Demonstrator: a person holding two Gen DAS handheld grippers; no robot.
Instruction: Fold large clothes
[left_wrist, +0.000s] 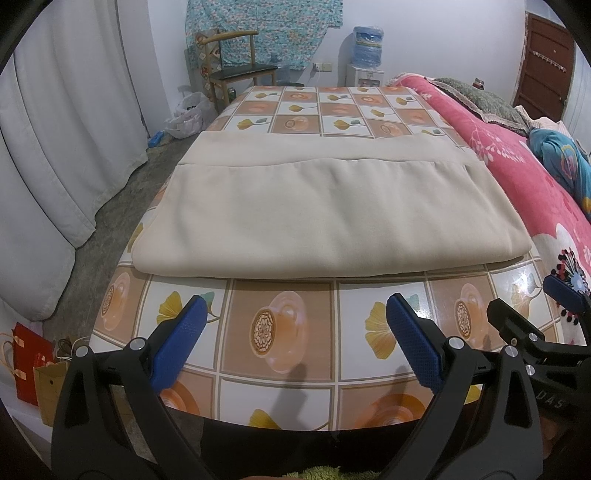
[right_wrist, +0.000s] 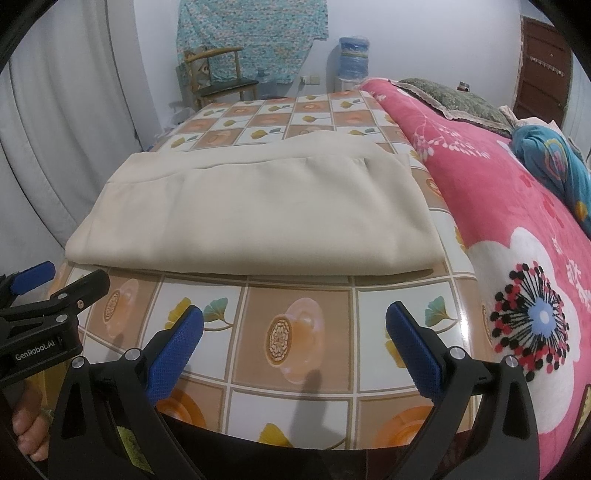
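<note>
A large beige cloth (left_wrist: 317, 210) lies folded into a flat rectangle on the table with the checkered cup-and-leaf cover (left_wrist: 280, 332); it also shows in the right wrist view (right_wrist: 255, 218). Its folded edge faces me. My left gripper (left_wrist: 295, 310) is open and empty, held over the table's near edge, short of the cloth. My right gripper (right_wrist: 295, 315) is open and empty too, beside the left one, also short of the cloth. The right gripper shows at the right edge of the left wrist view (left_wrist: 532, 306).
A bed with a pink floral blanket (right_wrist: 517, 229) runs along the table's right side. White curtains (left_wrist: 55, 147) hang at the left. A wooden chair (left_wrist: 236, 70) and a water dispenser (left_wrist: 365, 62) stand at the far wall. Paper bags (left_wrist: 33, 362) sit on the floor at the left.
</note>
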